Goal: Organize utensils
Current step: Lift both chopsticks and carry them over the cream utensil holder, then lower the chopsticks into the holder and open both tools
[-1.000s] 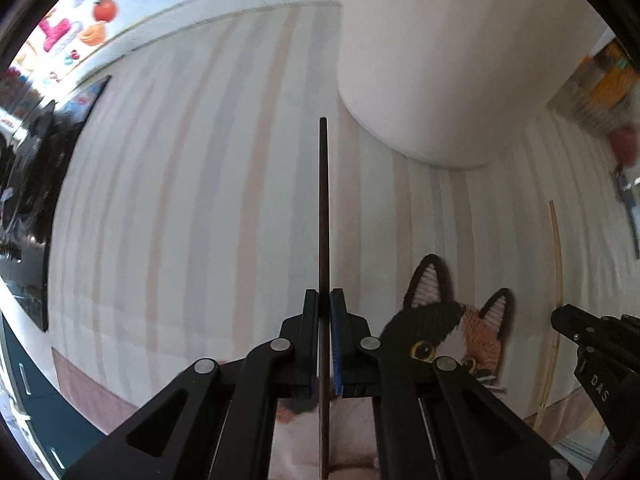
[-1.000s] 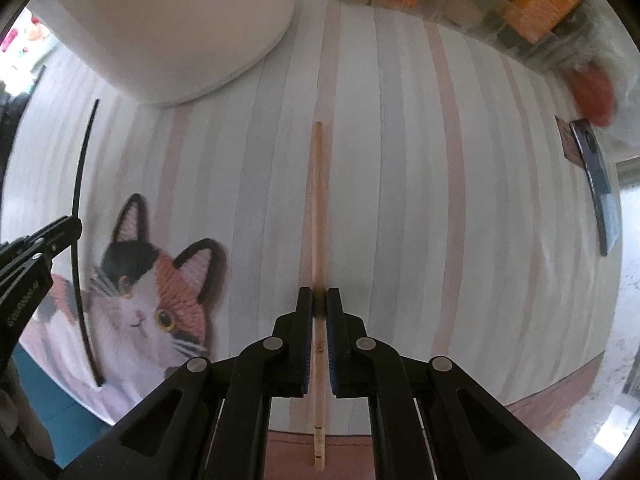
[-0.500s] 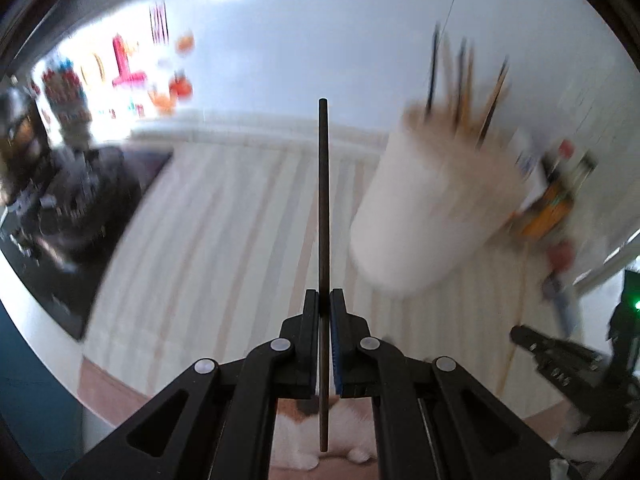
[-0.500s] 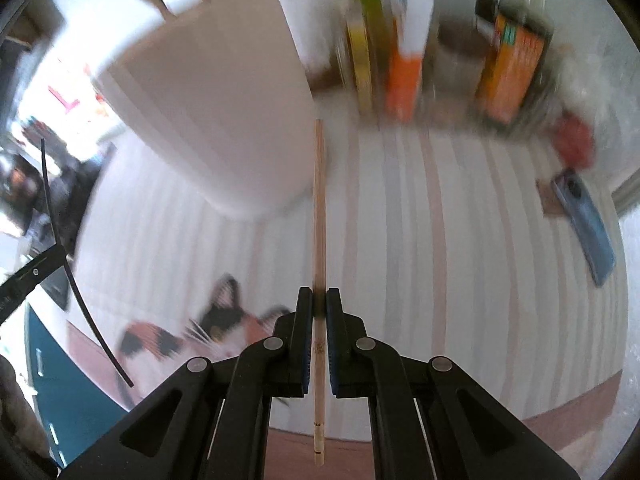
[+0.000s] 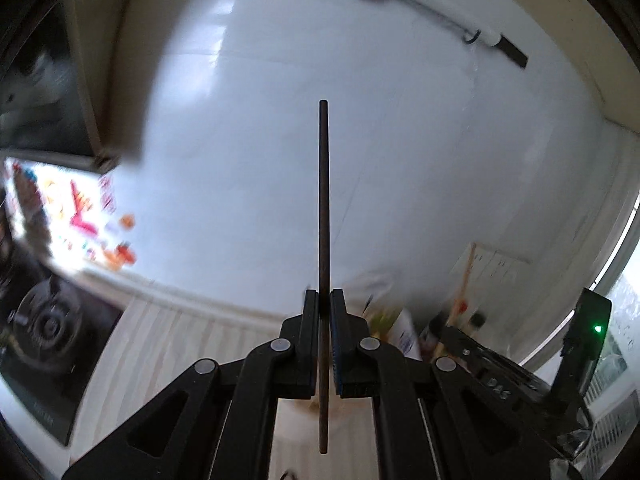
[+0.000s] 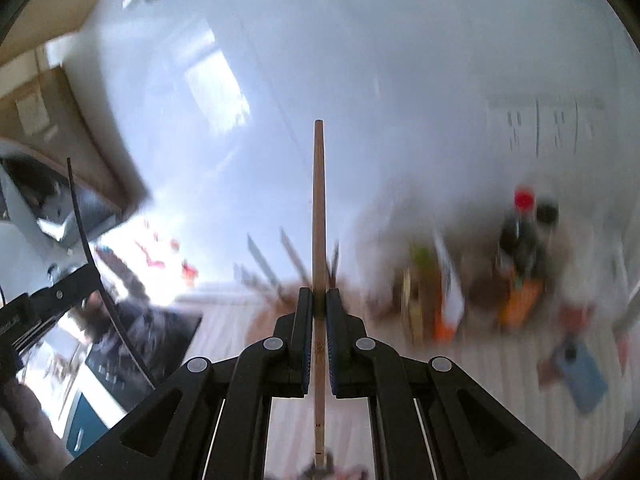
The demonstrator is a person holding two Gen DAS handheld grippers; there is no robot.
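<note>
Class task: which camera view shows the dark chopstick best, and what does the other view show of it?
The left wrist view: the dark chopstick runs sharp and straight up the frame centre, clamped in the left gripper. The right wrist view shows it only as a thin, curved dark line at the left edge.

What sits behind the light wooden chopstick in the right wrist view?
Behind the light wooden chopstick, clamped in the right gripper, is the white wall; lower down, blurred sticks poke upward. What holds them is too blurred to tell.
</note>
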